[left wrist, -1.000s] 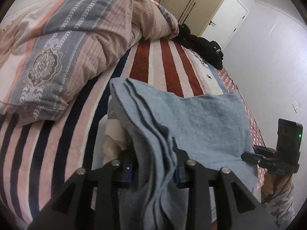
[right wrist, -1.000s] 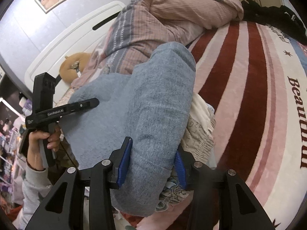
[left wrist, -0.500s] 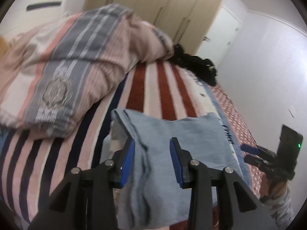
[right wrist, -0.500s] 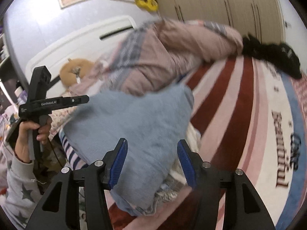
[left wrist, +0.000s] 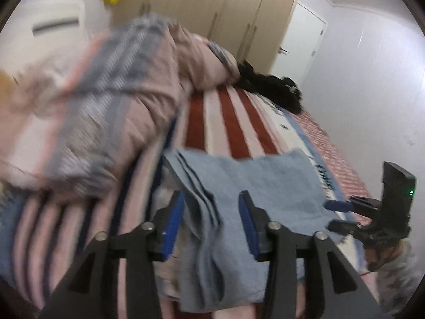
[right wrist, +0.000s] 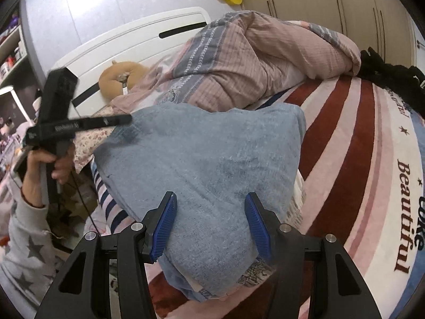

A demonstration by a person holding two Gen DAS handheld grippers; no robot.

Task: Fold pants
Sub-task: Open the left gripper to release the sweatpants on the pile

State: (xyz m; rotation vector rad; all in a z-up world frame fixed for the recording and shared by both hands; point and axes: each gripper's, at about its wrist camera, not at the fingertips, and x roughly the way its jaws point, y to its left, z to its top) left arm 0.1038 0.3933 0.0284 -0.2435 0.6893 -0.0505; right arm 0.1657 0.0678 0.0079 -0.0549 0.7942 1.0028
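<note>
The light blue pants (left wrist: 255, 183) lie folded into a thick pad on the striped bed, on top of a pale printed cloth (right wrist: 294, 202). They also fill the middle of the right wrist view (right wrist: 207, 164). My left gripper (left wrist: 212, 215) is open, its blue pads either side of the pants' folded edge, holding nothing. My right gripper (right wrist: 209, 223) is open over the near end of the pants, empty. The right gripper also shows at the right in the left wrist view (left wrist: 342, 215). The left gripper also shows at the left in the right wrist view (right wrist: 124, 119).
A bunched pink and grey duvet (right wrist: 255, 61) lies behind the pants. Black clothing (left wrist: 268, 87) sits at the far end of the striped blanket (right wrist: 345, 138). A white headboard (right wrist: 138, 40), an orange cushion (right wrist: 119, 77) and wardrobes (left wrist: 212, 13) stand beyond.
Both grippers have opened and let go of the pants, then drawn back and up. The pants now lie flat on the bed.
</note>
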